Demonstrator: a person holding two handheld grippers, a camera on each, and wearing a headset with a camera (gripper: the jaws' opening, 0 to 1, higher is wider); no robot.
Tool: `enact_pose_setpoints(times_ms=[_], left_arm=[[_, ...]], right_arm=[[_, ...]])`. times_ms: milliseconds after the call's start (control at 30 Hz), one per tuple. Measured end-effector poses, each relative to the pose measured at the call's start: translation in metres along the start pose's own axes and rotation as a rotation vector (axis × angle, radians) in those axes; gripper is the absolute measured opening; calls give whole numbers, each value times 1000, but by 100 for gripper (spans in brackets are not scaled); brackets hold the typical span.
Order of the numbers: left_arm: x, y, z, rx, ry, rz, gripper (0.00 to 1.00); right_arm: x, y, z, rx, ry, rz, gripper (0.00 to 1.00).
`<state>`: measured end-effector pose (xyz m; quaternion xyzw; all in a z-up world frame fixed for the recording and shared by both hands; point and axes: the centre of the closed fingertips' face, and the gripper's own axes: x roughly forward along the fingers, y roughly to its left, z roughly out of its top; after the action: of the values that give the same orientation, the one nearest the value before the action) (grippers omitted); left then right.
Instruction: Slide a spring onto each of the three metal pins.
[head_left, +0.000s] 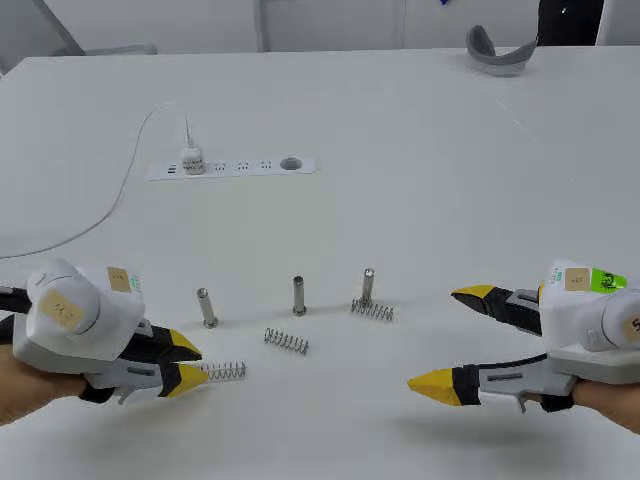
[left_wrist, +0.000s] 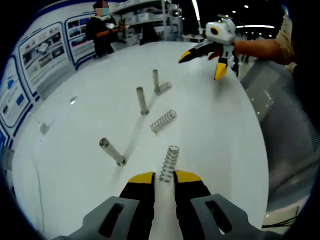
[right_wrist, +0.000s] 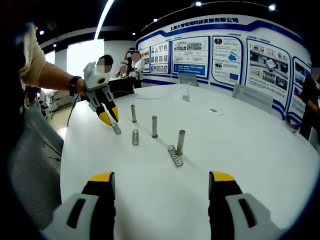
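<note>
Three metal pins stand upright in a row on the white table: the left pin (head_left: 207, 307), the middle pin (head_left: 298, 295) and the right pin (head_left: 368, 285). One loose spring (head_left: 286, 341) lies in front of the middle pin. Another spring (head_left: 373, 311) lies against the right pin's base. My left gripper (head_left: 187, 363) is shut on the end of a third spring (head_left: 226, 370), held low and in front of the left pin; the left gripper view shows that spring (left_wrist: 169, 163) pointing out from the yellow tips (left_wrist: 165, 177). My right gripper (head_left: 455, 338) hangs open and holds nothing, to the right of the pins (right_wrist: 161, 176).
A white power strip (head_left: 232, 167) with a charger plugged in and a cable trailing left lies farther back. A grey curved band (head_left: 500, 50) rests at the far right edge. Bare table surrounds the pins. People stand in the background beyond the table.
</note>
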<state>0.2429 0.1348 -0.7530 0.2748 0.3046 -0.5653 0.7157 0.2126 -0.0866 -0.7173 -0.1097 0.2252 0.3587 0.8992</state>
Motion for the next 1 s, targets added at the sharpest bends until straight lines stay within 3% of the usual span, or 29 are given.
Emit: enact_pose_setpoints(times_ms=[700,1000], left_arm=[[8,0,-11,65,75,-9,11],[8,2,-11,54,67,7,11]], right_arm=[[-1,-1,0,2,1,-3,78],[-1,0,1,0,-2,-2,78]])
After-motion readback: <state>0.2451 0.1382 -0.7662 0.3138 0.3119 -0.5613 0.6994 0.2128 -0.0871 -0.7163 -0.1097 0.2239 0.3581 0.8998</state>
